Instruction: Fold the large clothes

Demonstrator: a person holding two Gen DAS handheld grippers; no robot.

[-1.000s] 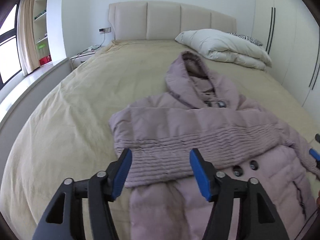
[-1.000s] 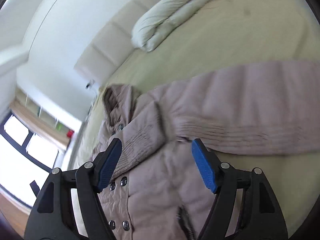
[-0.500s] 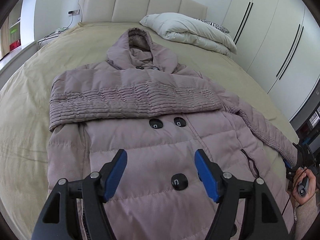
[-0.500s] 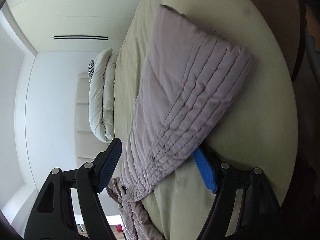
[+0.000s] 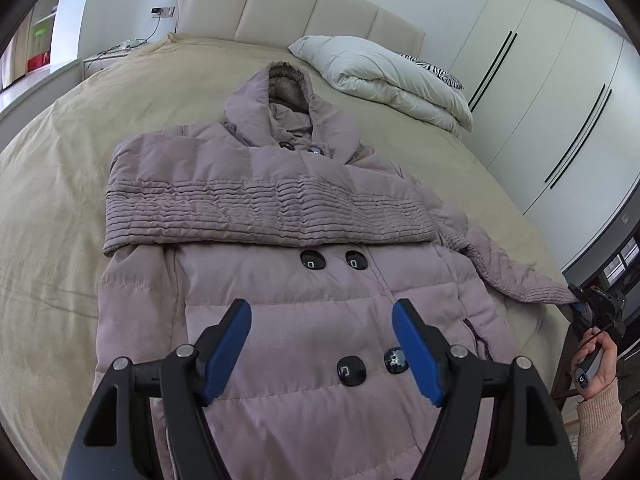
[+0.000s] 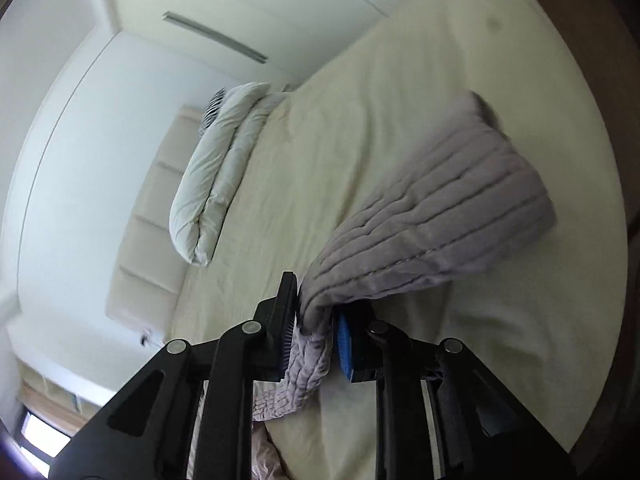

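A mauve hooded puffer coat (image 5: 304, 280) lies face up on the bed, hood toward the headboard. Its left sleeve (image 5: 264, 212) is folded across the chest. My left gripper (image 5: 322, 344) is open and empty, hovering above the coat's lower front. The right sleeve (image 5: 508, 272) stretches out toward the bed's right edge, where my right gripper (image 5: 580, 306) holds its end. In the right wrist view my right gripper (image 6: 316, 320) is shut on that ribbed sleeve (image 6: 432, 232), which hangs lifted above the sheet.
The beige bed (image 5: 52, 216) has a folded white duvet (image 5: 384, 76) and a zebra pillow (image 5: 434, 70) at the head. White wardrobes (image 5: 560, 92) stand to the right. A nightstand (image 5: 108, 56) and shelves are at the left.
My right gripper has closed on the right sleeve's end and lifted it. My left gripper has moved from the folded sleeve back over the coat's lower front, still open.
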